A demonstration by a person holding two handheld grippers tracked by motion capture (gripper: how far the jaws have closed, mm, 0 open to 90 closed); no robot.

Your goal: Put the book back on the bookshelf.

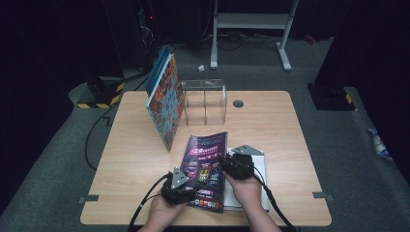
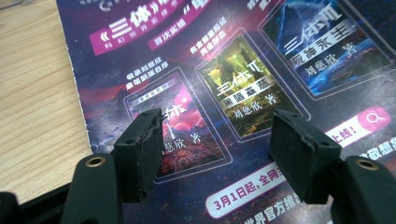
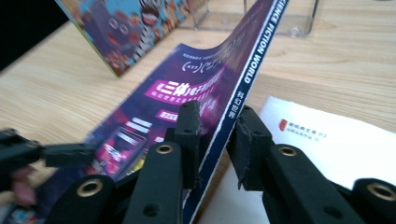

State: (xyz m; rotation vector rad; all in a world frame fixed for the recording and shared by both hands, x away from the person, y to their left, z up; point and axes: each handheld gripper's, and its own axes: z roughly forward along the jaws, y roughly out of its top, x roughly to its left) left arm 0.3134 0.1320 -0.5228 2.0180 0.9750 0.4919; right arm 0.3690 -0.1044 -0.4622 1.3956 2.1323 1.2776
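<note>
A purple magazine (image 1: 207, 157) lies near the table's front edge, its cover showing three book pictures (image 2: 243, 70). My right gripper (image 1: 225, 162) has its jaws on either side of the magazine's spine edge (image 3: 236, 105), and the pads press on it. That edge is raised off the table and the cover curves up (image 3: 196, 88). My left gripper (image 1: 192, 191) is over the magazine's lower left part. Its jaws (image 2: 217, 149) stand open above the cover with nothing between them. The left gripper's jaw tips (image 3: 51, 153) also show at the left in the right gripper view.
A white booklet (image 1: 233, 199) lies under the magazine's right side (image 3: 327, 140). A colourful book (image 1: 164, 101) stands leaning against a clear plastic box (image 1: 205, 99) at the back of the wooden table (image 1: 275, 130). A round cable hole (image 1: 238, 103) sits beside the box.
</note>
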